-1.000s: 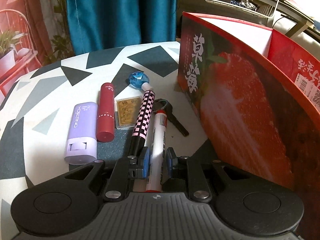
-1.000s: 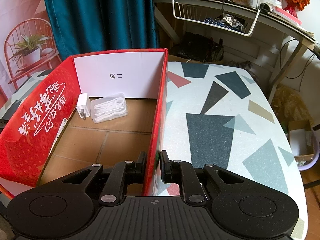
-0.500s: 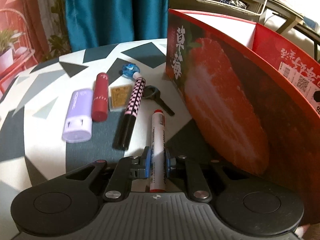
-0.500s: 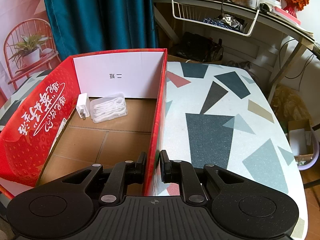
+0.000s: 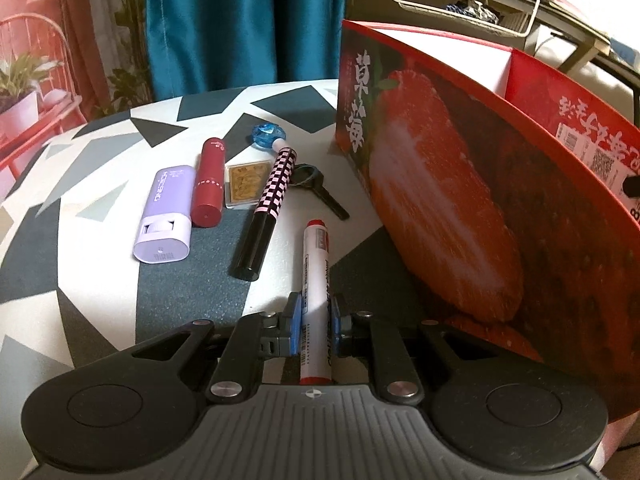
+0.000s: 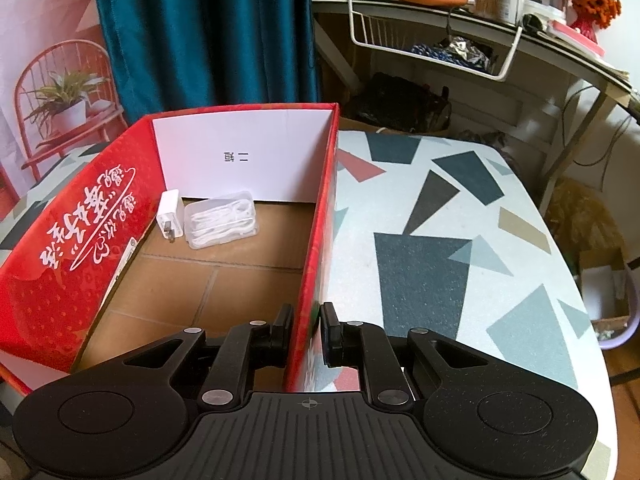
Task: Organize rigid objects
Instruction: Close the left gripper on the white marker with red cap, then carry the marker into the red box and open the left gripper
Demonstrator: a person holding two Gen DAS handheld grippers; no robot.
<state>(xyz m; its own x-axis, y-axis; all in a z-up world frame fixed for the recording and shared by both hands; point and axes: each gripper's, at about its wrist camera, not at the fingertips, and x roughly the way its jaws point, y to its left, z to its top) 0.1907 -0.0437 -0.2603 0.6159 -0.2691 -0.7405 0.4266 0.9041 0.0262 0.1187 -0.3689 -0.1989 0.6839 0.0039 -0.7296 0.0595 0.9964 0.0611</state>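
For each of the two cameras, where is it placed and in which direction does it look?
Left wrist: on the left gripper, facing the table's loose items; its jaws hold the marker.
Right wrist: on the right gripper, looking into the red box; its jaws straddle the wall.
Shared: the red box, patterned table, teal curtain.

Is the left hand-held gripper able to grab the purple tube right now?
Probably not yet. The left hand-held gripper is shut on the red marker, so it is full. The purple tube lies uncovered on the table, so dropping the marker first should free the way.
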